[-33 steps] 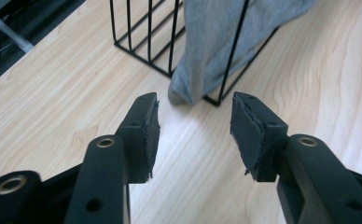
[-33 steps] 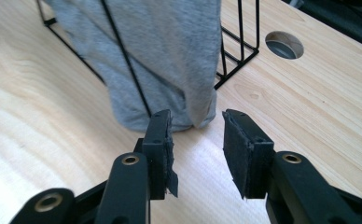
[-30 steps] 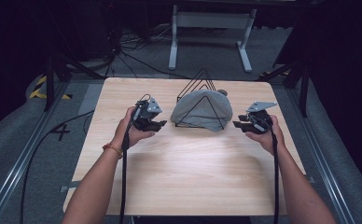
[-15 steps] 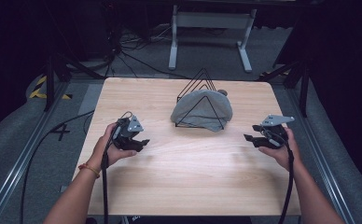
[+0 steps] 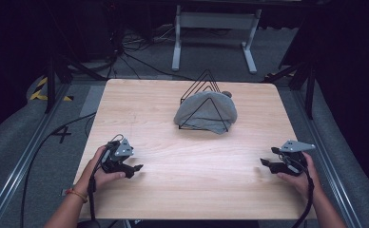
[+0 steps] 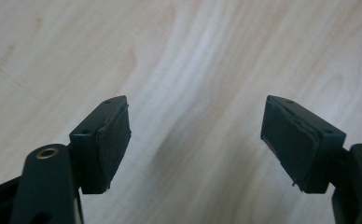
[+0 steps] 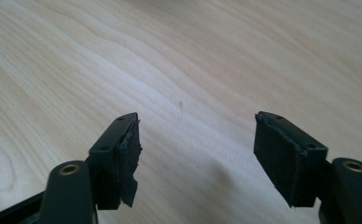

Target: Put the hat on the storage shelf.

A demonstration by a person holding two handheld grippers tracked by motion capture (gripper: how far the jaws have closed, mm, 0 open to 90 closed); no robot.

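Grey cloth cap (image 5: 205,112) draped on black wire triangular rack (image 5: 202,90), upper centre of light wooden bench (image 5: 182,190). Left tool (image 5: 136,167), right tool (image 5: 264,163): jaws just opened, spread, nothing between. Placement step judged done; no further grasp called for.

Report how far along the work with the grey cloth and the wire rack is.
Done, by the look of it: the grey cloth lies draped over the black wire rack near the table's far edge. In hand: nothing. The left gripper and right gripper sit near the front corners, well apart from the cloth; their jaws have just been opening, with bare wood between them. Left: nothing visible, unless the cloth needs straightening.
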